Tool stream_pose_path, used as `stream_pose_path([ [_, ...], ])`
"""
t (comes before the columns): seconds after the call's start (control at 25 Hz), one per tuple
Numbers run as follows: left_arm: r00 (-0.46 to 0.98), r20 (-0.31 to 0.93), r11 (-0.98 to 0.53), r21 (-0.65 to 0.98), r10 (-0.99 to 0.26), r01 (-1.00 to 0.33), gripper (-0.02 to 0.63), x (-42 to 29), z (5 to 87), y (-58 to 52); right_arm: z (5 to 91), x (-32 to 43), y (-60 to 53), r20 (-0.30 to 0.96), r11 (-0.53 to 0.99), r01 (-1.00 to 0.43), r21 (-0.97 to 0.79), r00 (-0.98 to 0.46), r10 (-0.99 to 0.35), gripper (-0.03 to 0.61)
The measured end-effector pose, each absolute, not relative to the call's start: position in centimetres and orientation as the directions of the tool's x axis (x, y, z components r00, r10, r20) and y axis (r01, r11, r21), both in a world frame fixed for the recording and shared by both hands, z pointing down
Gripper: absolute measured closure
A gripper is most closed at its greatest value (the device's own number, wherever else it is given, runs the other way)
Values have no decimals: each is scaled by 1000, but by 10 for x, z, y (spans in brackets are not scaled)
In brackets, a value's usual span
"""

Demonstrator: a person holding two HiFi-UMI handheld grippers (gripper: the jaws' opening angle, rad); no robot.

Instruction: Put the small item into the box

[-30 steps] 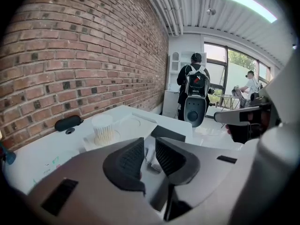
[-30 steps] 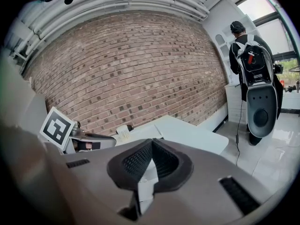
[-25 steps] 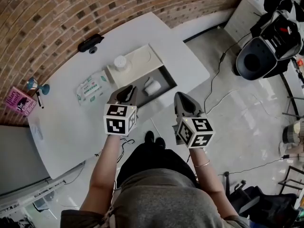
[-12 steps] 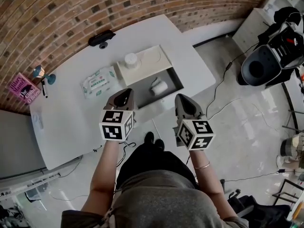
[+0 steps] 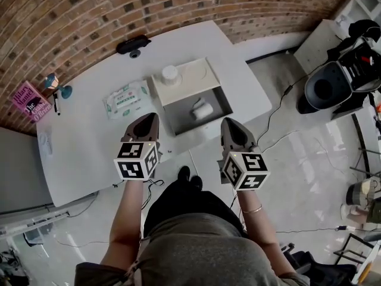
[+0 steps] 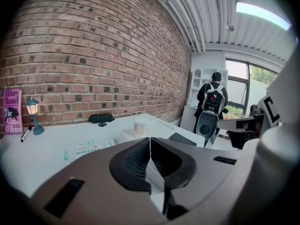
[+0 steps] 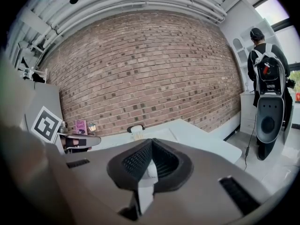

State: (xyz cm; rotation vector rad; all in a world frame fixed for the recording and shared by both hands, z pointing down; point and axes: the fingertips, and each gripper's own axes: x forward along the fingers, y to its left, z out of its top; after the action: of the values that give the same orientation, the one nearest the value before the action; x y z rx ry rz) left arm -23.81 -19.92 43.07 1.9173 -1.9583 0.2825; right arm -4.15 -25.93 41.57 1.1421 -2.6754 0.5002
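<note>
An open grey box (image 5: 180,117) stands on the white table (image 5: 83,148), with its white lid (image 5: 193,76) lying behind it. A small white rolled item (image 5: 202,109) lies inside the box. My left gripper (image 5: 147,119) hovers over the table's near edge, left of the box, shut and empty; its pads meet in the left gripper view (image 6: 150,140). My right gripper (image 5: 230,124) hangs just off the table's near edge, right of the box, and its jaws also look shut and empty (image 7: 151,143). A small white cup (image 5: 170,73) stands on the lid.
A pack of wet wipes (image 5: 126,98) lies left of the box. A black device (image 5: 132,43) sits at the far edge, a pink book (image 5: 28,97) and a small lamp figure (image 5: 53,83) at the far left. A black chair (image 5: 333,82) and cables are on the floor to the right.
My left gripper has drawn back from the box, leftwards and toward the table's near edge. The right gripper has hardly shifted. The white item stays in the box.
</note>
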Motion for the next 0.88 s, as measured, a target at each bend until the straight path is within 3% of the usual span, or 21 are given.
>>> stream_pose_path([
  [0.88, -20, 413, 90, 150, -911, -985, 589, -248, 440, -185, 416, -38, -265, 297, 649, -728, -221, -684, -667, 577],
])
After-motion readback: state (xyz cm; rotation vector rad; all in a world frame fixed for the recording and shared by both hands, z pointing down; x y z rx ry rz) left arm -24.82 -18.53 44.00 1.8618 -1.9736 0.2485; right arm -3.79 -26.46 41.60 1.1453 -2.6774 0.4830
